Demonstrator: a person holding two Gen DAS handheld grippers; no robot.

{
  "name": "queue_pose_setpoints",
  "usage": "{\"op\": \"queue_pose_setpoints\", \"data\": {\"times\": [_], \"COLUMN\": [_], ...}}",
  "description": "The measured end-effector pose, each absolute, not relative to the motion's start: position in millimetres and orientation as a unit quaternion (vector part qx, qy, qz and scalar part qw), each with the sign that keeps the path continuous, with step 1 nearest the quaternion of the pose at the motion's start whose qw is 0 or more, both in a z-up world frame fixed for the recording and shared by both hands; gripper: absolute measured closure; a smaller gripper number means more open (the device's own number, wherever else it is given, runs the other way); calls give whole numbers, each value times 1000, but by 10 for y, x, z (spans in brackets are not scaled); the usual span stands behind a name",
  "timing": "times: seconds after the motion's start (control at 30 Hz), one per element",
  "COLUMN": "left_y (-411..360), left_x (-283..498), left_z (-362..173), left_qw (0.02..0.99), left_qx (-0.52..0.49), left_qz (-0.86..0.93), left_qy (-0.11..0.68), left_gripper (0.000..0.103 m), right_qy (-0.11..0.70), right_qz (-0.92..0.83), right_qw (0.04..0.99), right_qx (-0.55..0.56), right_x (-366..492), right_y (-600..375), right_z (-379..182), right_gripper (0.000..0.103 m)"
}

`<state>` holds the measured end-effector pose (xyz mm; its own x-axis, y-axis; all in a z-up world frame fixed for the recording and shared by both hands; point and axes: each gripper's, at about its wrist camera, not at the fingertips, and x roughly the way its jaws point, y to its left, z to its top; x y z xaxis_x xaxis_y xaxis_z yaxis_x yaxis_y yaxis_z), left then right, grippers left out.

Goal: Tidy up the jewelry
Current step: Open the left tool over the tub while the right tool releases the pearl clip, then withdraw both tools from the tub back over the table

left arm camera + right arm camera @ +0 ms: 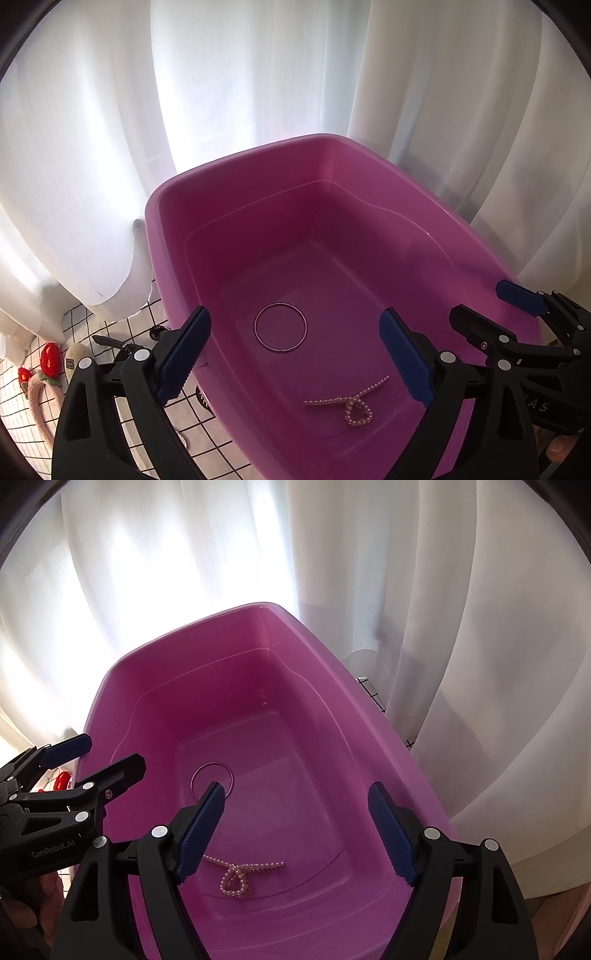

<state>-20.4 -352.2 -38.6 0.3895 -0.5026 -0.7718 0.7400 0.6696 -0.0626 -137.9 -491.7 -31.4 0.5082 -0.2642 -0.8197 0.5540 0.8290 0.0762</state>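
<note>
Pink plastic fills most of the left wrist view: a deep tub (pixel 236 229) is seen from above, with a thin metal bangle (pixel 280 326) lying flat on its floor near the centre and a pearl strand (pixel 349 400) tangled into a loop at about five o'clock from it, apart from it. The left gripper (pixel 293 356) is held over the tub with its jaws spread wide and nothing between the pads. At three o'clock the right gripper (pixel 458 304) is seen, also parted and empty. Outside the tub, at eight o'clock, strawberry headbands (pixel 44 369) are left on the checked cloth (pixel 110 332), so the sorting is judged unfinished. In the right wrist view the same tub (pixel 147 686) is shown, the bangle (pixel 212 777) at about eleven o'clock from the strand (pixel 240 877) and partly hidden behind a blue pad. The right gripper (pixel 295 832) is spread open above the tub floor, holding nothing, and the left gripper (pixel 110 751) is seen at nine o'clock over the rim, also open. A tangle could be worsened if further pieces are dropped onto the looped pearls, and the tub could be shoved along the cloth if its rim is clipped by a withdrawing finger.
</note>
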Motion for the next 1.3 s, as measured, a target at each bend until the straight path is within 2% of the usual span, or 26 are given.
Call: {"op": "queue_pose_setpoints", "data": {"times": [0.1, 0.5, 0.77, 1.07, 1.3], "left_y": [-3368, -2226, -1133, 113, 608], "left_x": [-242, -12, 208, 433, 632], "left_z": [-310, -135, -209, -515, -1073], "left_qw": [833, 876, 889, 902, 867], "left_qx": [137, 74, 45, 20, -13], "left_qz": [-366, -269, -202, -113, -91], "left_qy": [391, 394, 410, 415, 489], "left_gripper": [7, 6, 6, 6, 6], "right_qy": [422, 393, 386, 406, 462], "right_qz": [-229, -183, -119, -57, -28], "right_qw": [861, 887, 908, 909, 883], "right_qx": [169, 158, 112, 75, 77], "right_x": [-1385, -1145, -798, -541, -250], "right_y": [-4841, -4179, -3393, -2563, -2151], "right_z": [-281, -78, 35, -103, -533], "right_gripper": [27, 27, 27, 27, 27]}}
